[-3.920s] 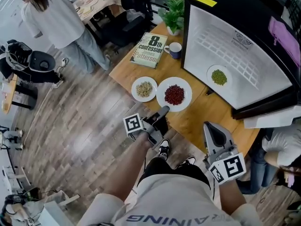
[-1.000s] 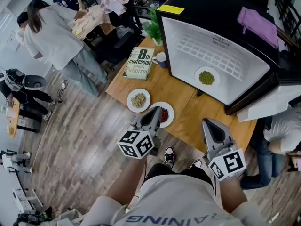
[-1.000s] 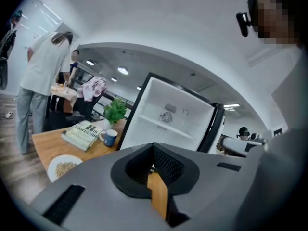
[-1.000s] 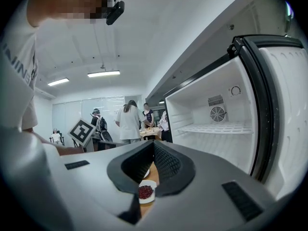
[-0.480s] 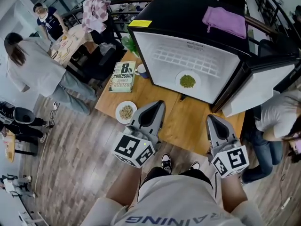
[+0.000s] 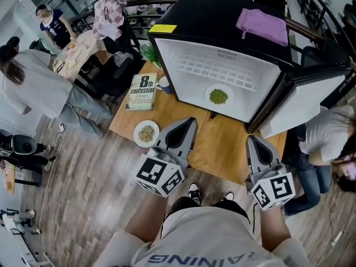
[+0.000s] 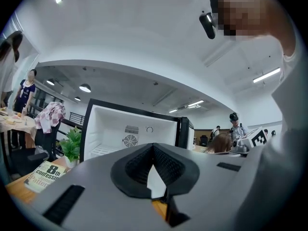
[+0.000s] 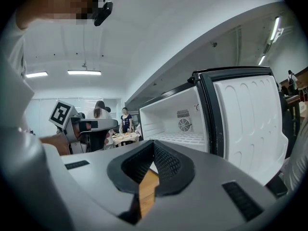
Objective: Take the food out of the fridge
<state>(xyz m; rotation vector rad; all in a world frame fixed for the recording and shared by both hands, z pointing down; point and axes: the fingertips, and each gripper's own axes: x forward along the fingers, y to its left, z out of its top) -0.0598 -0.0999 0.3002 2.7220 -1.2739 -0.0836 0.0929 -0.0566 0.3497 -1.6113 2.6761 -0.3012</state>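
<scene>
While the 2 grippers hide part of the table [image 6: 222, 143], the left gripper [image 6: 188, 123], jaws closed and empty, hovers just right of a plate of pale grains [image 6: 146, 133]. Ahead, between both grippers, a plate of green food [image 6: 218, 96] lies inside the open fridge [image 6: 183, 60]. The right gripper [image 6: 253, 141], also closed and empty, points level toward the fridge.

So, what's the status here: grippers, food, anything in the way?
Left gripper and right gripper shut, empty. Green food plate inside open fridge, untouched. Nothing blocks the opening.

A white plate of green food [image 6: 218, 97] lies flat inside the open fridge [image 6: 211, 21] (white interior)
</scene>
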